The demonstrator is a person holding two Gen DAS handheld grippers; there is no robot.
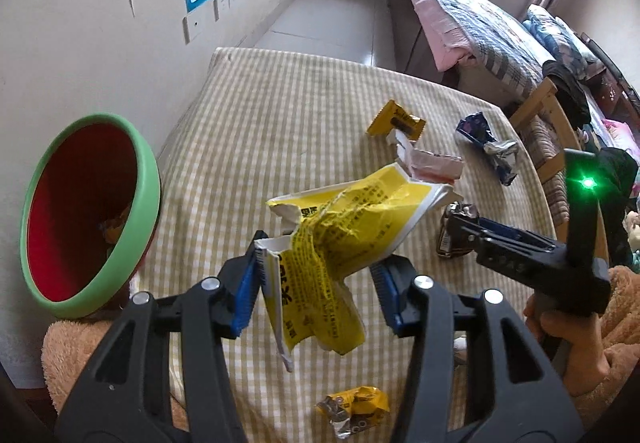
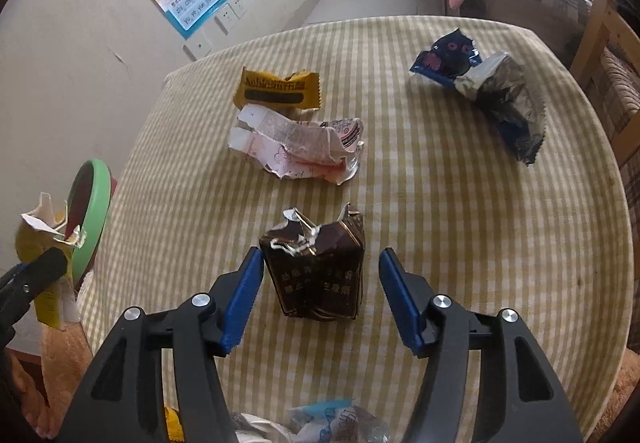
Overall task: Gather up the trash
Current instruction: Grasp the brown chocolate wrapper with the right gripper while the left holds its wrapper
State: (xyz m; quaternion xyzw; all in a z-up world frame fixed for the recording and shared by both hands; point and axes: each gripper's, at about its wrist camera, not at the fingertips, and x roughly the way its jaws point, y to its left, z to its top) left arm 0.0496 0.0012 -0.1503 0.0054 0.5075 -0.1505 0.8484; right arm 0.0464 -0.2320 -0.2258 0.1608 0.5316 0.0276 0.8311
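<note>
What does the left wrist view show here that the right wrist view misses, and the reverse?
Only the left wrist view shows the red inside of the green-rimmed bin, a small yellow wrapper at the near table edge, and the left gripper open around the crumpled yellow bag.

Only the right wrist view shows a pale blue wrapper at its bottom edge.

Both show the brown carton between the open right gripper fingers, the mustard wrapper, pink packaging and dark blue foil wrapper.
</note>
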